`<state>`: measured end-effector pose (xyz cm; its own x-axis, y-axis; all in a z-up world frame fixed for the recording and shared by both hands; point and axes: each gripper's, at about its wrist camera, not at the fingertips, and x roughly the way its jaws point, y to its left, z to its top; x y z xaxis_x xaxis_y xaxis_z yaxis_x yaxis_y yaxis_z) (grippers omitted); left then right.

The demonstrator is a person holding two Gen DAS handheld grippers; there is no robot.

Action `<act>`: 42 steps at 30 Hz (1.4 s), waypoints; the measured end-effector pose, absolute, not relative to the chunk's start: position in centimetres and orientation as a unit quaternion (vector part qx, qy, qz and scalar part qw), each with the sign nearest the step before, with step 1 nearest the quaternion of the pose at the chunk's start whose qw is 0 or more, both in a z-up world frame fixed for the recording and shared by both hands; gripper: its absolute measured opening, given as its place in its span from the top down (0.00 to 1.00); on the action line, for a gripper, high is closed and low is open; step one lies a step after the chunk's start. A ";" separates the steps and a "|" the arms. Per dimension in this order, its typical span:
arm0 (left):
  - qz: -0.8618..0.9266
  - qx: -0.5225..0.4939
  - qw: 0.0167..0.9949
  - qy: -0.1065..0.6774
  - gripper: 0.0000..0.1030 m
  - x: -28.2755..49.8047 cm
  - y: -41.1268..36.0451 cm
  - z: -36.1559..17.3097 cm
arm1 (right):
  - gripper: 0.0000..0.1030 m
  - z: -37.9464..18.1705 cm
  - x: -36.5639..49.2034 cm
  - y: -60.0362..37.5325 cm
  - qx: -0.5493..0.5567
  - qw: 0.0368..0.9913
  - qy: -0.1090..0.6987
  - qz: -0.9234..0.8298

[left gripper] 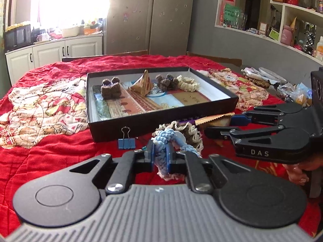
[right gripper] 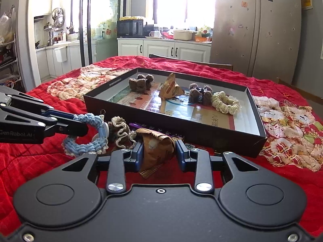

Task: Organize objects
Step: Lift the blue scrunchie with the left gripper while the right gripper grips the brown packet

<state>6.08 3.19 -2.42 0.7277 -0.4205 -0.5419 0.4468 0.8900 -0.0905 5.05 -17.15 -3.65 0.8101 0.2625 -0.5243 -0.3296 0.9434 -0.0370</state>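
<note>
My left gripper is shut on a blue knitted ring on the red quilt, just in front of the black box. In the right wrist view the left gripper comes in from the left, with the blue knitted ring hanging from its tips. My right gripper is shut on a brown paper packet lying close to the black box's front wall. A brown-and-cream frilly scrunchie lies between the ring and the packet. From the left wrist view the right gripper reaches in from the right.
The box holds brown knitted pieces, a pyramid packet and a cream scrunchie. A blue binder clip lies left of the ring. A purple item sits against the box. Clutter fills the table's right edge.
</note>
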 end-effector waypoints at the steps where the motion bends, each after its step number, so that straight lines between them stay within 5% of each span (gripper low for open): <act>1: -0.235 0.023 0.930 0.284 0.88 6.0 3.2 -2.3 | 0.69 -3.5 4.9 -17.2 -0.063 0.950 0.264 0.156; 42: -0.233 0.023 0.939 0.253 0.88 5.7 3.2 0.1 | 0.69 -1.4 3.3 -18.1 -0.061 0.957 0.229 0.164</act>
<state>5.68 3.19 0.06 0.7632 -0.4257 -0.4861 0.4489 0.8904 -0.0750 3.29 -18.06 -1.40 0.8406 0.2866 -0.4596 -0.3429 0.9384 -0.0421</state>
